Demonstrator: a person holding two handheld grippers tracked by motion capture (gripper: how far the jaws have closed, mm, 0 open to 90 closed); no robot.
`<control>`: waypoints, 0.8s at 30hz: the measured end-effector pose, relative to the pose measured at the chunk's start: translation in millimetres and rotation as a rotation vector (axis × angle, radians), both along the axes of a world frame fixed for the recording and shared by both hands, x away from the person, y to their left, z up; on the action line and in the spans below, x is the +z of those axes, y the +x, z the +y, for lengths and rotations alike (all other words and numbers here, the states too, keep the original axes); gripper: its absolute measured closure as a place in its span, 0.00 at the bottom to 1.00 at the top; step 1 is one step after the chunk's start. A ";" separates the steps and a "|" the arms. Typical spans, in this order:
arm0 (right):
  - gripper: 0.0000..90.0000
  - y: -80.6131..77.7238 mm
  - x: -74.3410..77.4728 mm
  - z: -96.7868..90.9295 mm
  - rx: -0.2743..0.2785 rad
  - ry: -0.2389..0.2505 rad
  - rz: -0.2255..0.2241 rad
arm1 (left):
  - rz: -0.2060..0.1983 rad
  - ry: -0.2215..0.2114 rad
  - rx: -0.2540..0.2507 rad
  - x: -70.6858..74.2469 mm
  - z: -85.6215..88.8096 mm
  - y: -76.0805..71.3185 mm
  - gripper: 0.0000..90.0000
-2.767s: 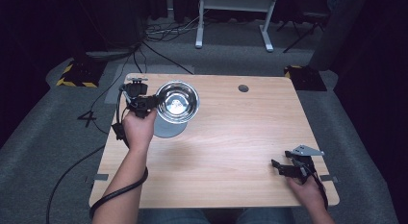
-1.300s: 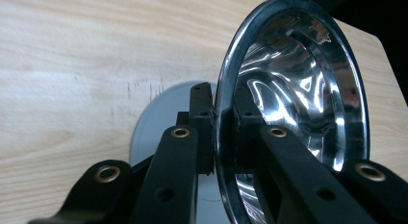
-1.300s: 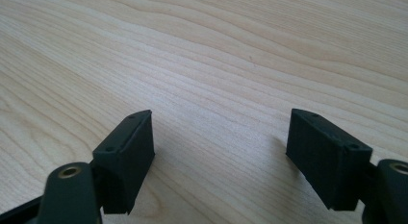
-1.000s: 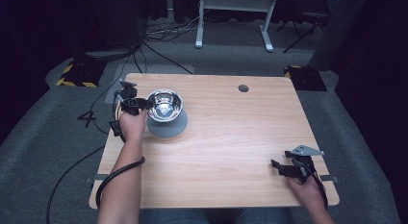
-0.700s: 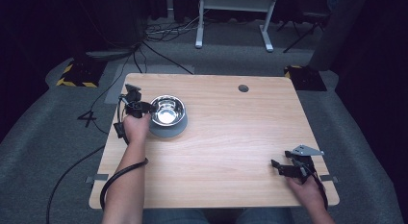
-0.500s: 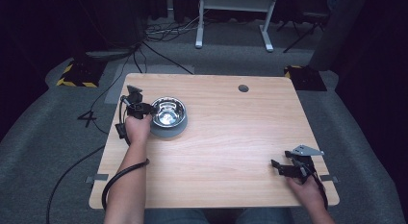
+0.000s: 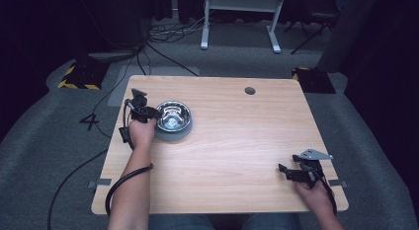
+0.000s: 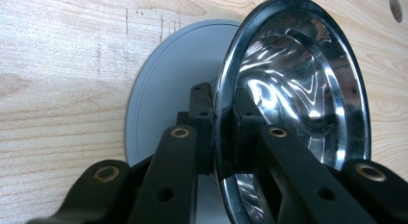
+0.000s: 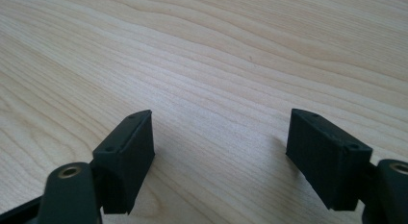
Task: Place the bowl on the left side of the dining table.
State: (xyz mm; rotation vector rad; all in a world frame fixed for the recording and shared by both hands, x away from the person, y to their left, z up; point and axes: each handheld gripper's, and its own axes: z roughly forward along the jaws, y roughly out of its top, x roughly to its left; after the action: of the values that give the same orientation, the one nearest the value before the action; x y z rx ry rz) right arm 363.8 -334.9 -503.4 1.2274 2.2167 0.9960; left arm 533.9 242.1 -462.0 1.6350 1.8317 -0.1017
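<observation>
1. A pale wooden bench (image 7: 232, 156) stands on grey carpet in a dark room, with cables and a white frame beyond its far edge.
2. The shiny round steel bowl (image 7: 173, 116) sits on a flat grey round plate (image 7: 170, 136), near the bench's far-left corner.
3. The left gripper (image 7: 150, 114) has its jaws clamped on the bowl's near-left rim, one jaw inside and one outside, as the left gripper view shows.
4. In that view the bowl looks tipped off the plate (image 8: 168, 89). Seating it well probably means lowering the held side until the base lies flat and centred, then parting the jaws without dragging the rim.
5. A slick rim may slip, so I would release gently.
6. The right gripper (image 7: 291, 173) rests far from the bowl, at the bench's near-right corner, jaws apart over bare wood.
</observation>
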 end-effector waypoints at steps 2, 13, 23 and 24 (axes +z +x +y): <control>0.28 0.0 0.0 0.0 0.000 0.000 0.000 | -0.002 -0.007 0.016 -2.1 1.1 -0.2 0.91; 0.28 0.0 0.0 0.0 0.000 0.000 0.000 | 0.007 0.021 0.015 -1.9 6.9 -2.0 0.83; 0.28 0.0 0.0 0.0 0.000 0.000 0.000 | -0.100 0.039 0.020 17.3 14.3 -11.6 0.65; 0.28 0.0 0.0 0.0 0.000 0.000 0.000 | -0.132 0.047 0.016 20.8 13.6 -13.5 0.65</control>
State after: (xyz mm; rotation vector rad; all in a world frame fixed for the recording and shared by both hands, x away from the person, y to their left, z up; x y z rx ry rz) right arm 363.9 -334.9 -503.4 1.2270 2.2168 0.9957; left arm 520.5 255.7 -441.2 1.6189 1.7590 0.0555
